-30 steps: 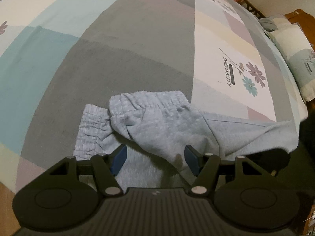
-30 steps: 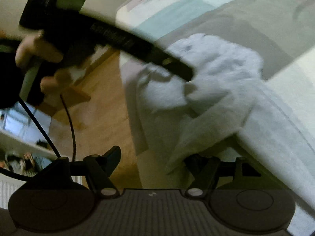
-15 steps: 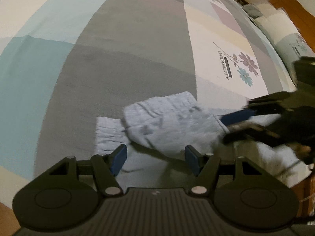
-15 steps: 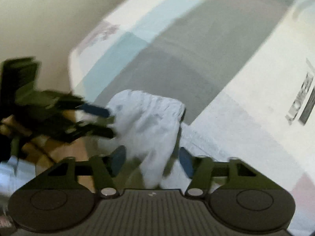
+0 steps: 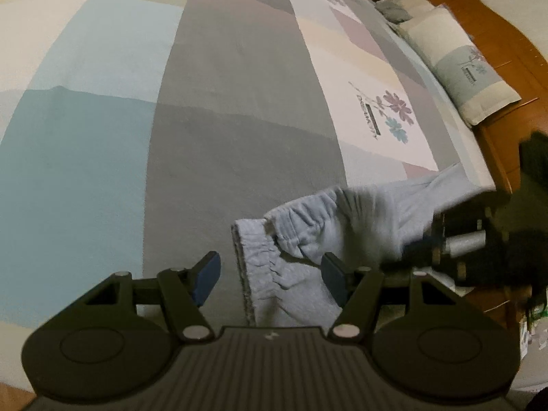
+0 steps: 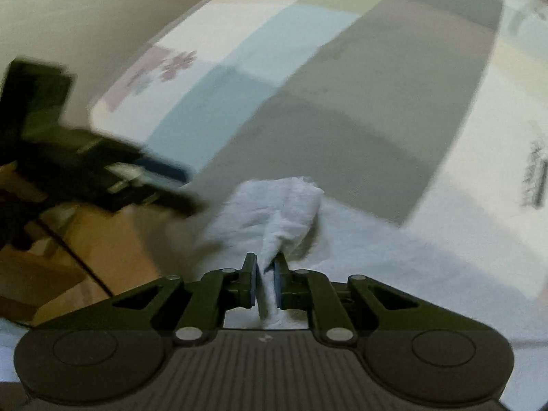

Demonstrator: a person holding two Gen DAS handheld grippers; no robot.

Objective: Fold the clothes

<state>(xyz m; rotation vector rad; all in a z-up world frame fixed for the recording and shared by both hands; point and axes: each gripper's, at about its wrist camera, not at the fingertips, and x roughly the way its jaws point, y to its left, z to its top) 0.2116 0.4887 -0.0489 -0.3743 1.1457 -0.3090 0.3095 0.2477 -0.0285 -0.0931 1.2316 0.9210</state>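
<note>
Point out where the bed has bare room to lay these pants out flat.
Free: the wide grey and teal bedspread beyond the pants, toward the flower print. Crowded: the near edge, where the right gripper pinches the pants and the open left gripper hovers. The pillow fills the headboard end.

Bed (image 5: pixel 239 120) surface ahead of me is wide open: flat quilt, no clutter across the grey and teal panels, free passage forward and to my left. Only obstruction on it is the light blue pants (image 5: pixel 308 239), bunched at the near edge. Left gripper (image 5: pixel 270 272) jaws stand apart over the waistband, nothing between the pads. Right gripper (image 6: pixel 265 286) jaws have just been closing and now pinch a fold of the fabric, so that lane is taken. Far right: pillow (image 5: pixel 462 68) and wooden headboard (image 5: pixel 507 54) block. Left of the bed corner, floor (image 6: pixel 113 239) drops off.
</note>
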